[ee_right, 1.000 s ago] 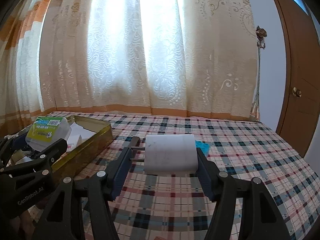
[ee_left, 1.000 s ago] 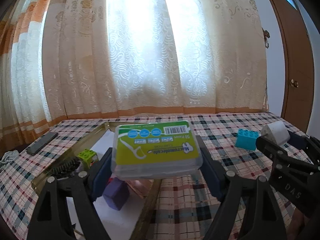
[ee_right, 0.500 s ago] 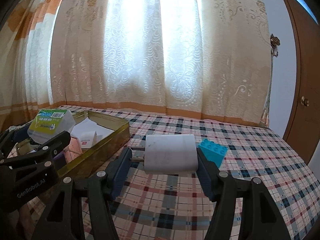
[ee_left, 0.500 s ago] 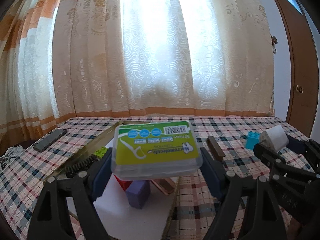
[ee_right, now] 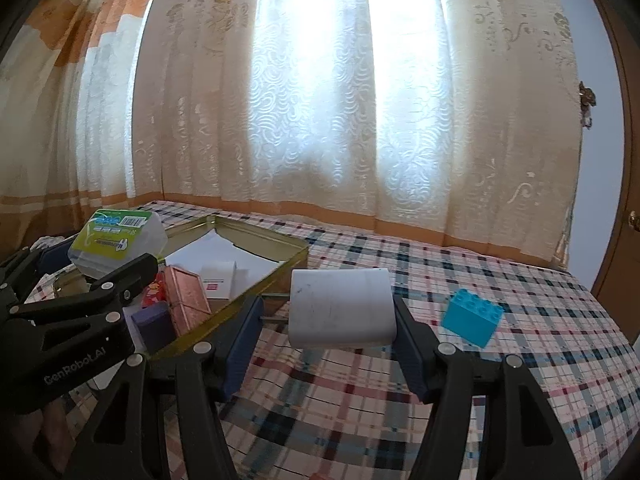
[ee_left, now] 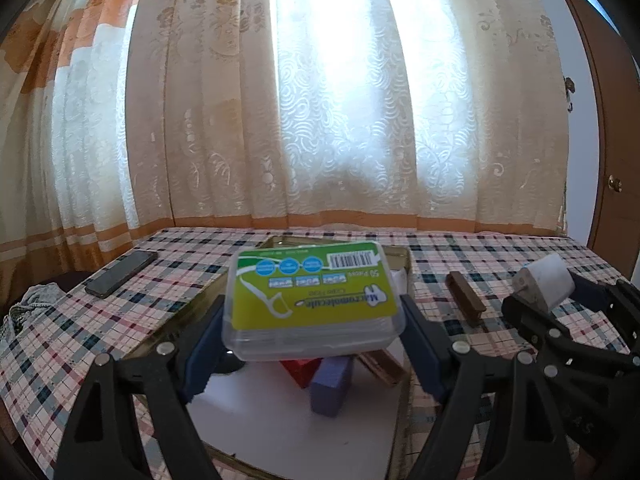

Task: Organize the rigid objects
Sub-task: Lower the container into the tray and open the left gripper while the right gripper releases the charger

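My left gripper (ee_left: 312,334) grips a floss box (ee_left: 312,300) over the tin (ee_right: 280,268) holding blocks (ee_left: 332,384); right gripper (ee_right: 328,332) grips a charger (ee_right: 340,312).

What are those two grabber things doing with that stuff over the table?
A person is tidying small things into a gold tin tray. The left gripper holds a green-labelled plastic box above the tray. The right gripper holds a white charger block above the checked tablecloth. A blue toy brick lies outside the tray.
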### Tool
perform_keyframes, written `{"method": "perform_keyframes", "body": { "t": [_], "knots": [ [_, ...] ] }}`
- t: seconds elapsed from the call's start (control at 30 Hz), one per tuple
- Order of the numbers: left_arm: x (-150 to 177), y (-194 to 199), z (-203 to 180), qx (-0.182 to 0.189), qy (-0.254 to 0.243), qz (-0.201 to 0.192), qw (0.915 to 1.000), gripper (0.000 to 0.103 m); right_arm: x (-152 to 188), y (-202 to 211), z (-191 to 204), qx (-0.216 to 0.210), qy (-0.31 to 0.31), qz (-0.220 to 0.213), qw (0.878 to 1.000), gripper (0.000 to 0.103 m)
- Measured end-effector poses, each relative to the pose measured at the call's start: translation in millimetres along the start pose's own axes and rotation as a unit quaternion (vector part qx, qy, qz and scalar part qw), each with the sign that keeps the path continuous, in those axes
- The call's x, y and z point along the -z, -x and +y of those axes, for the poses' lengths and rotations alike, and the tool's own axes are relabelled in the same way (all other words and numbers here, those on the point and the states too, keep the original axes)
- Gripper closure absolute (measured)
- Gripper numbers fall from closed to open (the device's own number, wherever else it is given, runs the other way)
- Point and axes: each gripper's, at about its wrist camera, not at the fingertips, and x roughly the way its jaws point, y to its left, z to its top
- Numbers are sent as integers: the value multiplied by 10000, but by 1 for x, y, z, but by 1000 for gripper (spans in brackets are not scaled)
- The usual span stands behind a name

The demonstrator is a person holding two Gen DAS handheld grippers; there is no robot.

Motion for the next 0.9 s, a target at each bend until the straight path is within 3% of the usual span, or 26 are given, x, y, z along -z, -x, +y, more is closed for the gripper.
{"method": "perform_keyframes", "body": {
  "t": [0.43, 0.9],
  "knots": [
    [-6, -2, 33, -256, 72, 51, 9996, 21, -26, -11, 20, -415, 13, -5, 9991, 38],
    [-17, -33, 65, -569, -20, 424, 9975, 21, -58, -53, 47, -1042, -55, 304, 9941, 38]
  ]
}}
